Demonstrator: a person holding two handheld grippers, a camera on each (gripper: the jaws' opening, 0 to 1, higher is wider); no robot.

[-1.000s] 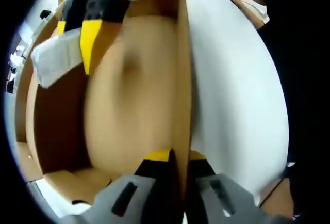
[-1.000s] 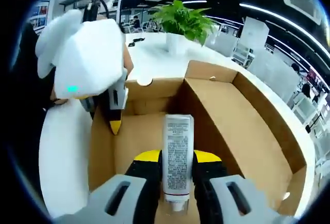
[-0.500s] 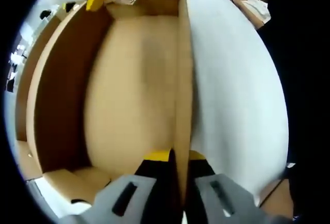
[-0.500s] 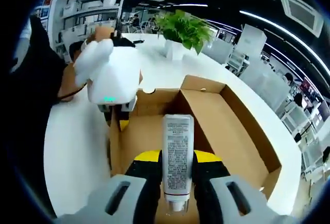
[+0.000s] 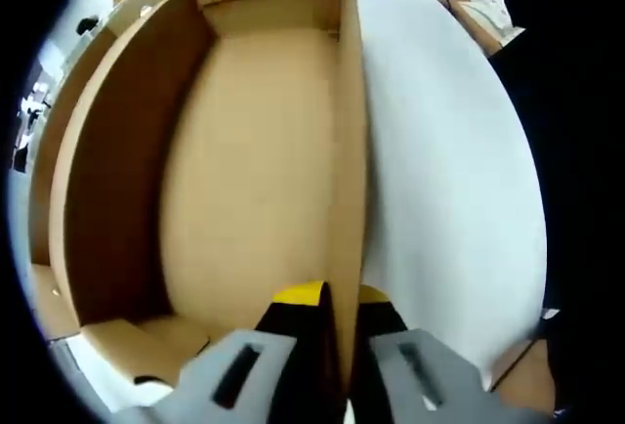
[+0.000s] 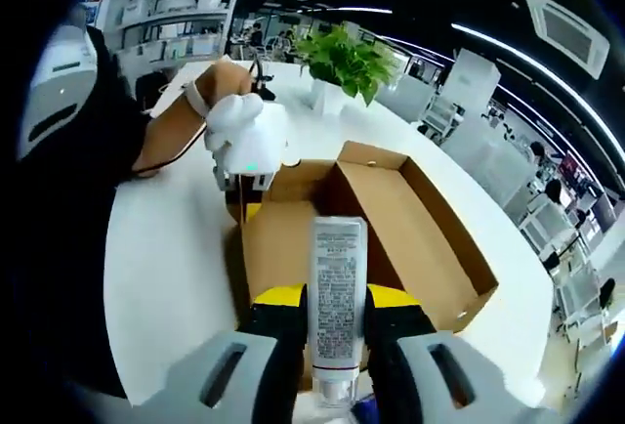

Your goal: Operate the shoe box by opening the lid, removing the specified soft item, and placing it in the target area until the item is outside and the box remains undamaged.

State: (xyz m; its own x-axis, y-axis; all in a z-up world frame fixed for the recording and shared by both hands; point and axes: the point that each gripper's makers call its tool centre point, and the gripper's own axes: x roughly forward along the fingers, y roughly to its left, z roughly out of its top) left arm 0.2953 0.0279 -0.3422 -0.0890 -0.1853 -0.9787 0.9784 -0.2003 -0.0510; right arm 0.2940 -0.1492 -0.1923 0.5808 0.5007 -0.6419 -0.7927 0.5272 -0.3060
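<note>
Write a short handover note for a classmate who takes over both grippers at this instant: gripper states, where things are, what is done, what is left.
Right gripper: shut on the white tube, held above the box.
Left gripper: jaws shut on the shoe box's side wall, steadying it.
Shoe box: open on the white table, interior bare, cardboard looks intact.
Done: box opened, tube lifted out.
Left: set the tube down on the table outside the box, then release the wall.

Bkgd, right gripper view: open-plan office, dark ceiling w/ long strip lights [image 6: 508,41] and a ceiling vent panel [image 6: 569,26]. Large white table [image 6: 166,277], curved edge. Potted green plant [image 6: 342,58] at far side of table. Shelving units [image 6: 186,9] at far left. White chairs [image 6: 547,233] at right.
</note>
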